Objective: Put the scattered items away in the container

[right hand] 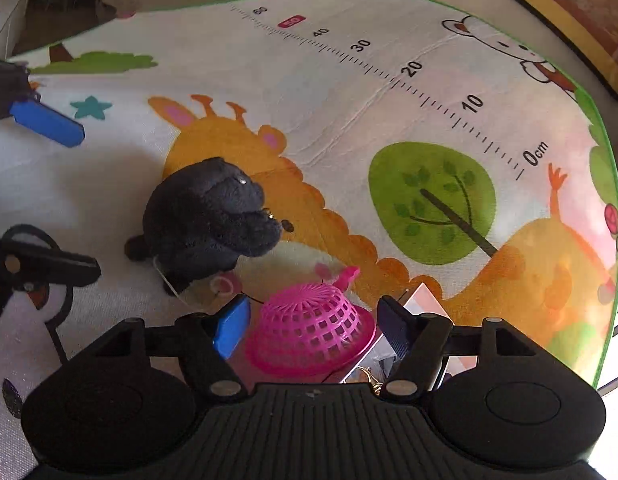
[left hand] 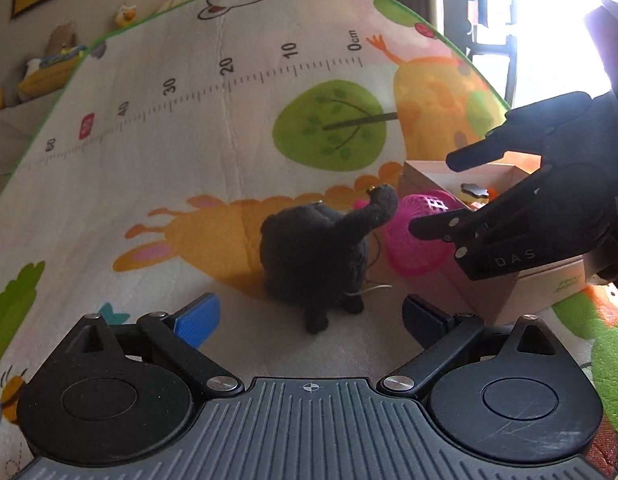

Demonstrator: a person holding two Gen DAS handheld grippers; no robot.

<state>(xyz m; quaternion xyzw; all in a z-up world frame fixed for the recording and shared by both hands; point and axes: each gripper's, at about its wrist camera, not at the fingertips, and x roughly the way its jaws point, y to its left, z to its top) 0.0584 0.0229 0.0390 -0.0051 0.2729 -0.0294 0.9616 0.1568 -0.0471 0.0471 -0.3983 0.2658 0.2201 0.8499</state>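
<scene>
Strong daylight pours in from a window (left hand: 557,20) at the upper right of the left wrist view, blown out to white glare that washes the play mat (left hand: 189,140) nearby; the plush toy (left hand: 313,248) casts a soft shadow toward the camera; both views are sharp centrally; fisheye bending curves the mat's edges.

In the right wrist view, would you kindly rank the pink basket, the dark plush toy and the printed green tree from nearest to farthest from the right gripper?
1. Pink basket: upside down, between the right gripper's open jaws.
2. Dark plush toy: beyond it, to the left.
3. Green tree: printed farther up the mat, to the right.
</scene>
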